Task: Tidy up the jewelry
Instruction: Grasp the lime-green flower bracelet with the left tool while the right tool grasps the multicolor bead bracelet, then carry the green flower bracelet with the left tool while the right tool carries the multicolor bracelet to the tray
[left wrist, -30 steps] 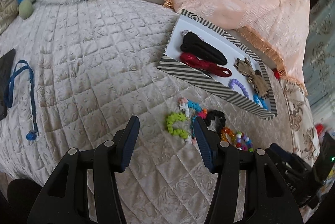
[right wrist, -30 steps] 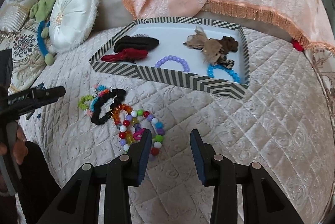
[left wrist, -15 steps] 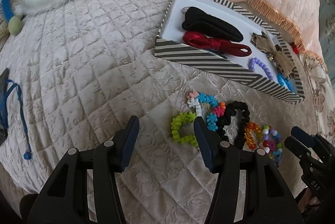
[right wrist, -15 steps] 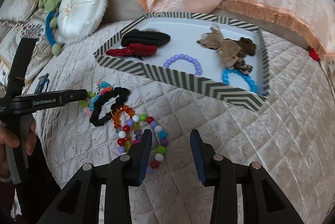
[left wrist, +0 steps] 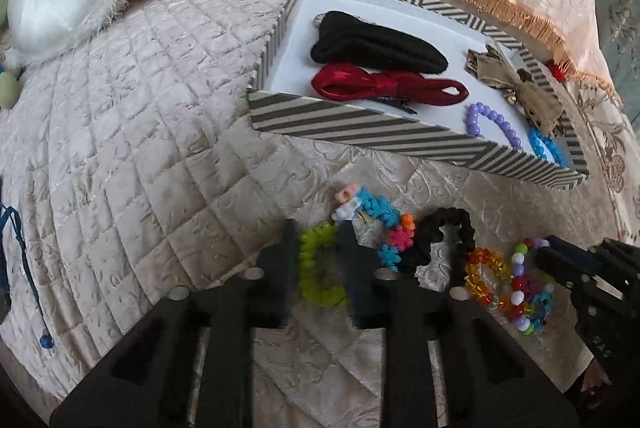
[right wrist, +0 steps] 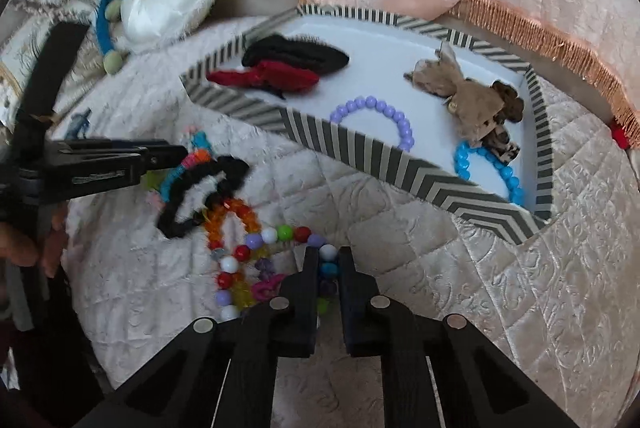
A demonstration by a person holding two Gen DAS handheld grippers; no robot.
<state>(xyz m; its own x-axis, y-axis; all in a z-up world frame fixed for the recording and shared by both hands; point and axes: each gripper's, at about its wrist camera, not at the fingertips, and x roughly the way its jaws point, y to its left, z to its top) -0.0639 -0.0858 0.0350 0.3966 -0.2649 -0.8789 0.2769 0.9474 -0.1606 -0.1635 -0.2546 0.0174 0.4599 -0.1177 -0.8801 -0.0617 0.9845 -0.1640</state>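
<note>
Green bracelet (left wrist: 316, 268) between left gripper (left wrist: 318, 248) fingers; multicolor bracelet (right wrist: 280, 264) between right gripper (right wrist: 326, 268) fingers.

Left gripper (left wrist: 318, 260) low over quilted bedspread (left wrist: 140, 148), fingers narrowed around a lime-green bracelet (left wrist: 316, 268), one finger on each side of its near arc. Right gripper (right wrist: 329, 270) also low on the bedspread, fingers nearly together, pinching the multicolour bead bracelet (right wrist: 272, 240) at its right arc. Left gripper to the left of the right one, tips pointing across. Bare fingers (right wrist: 24, 252) visible behind its handle.
</note>
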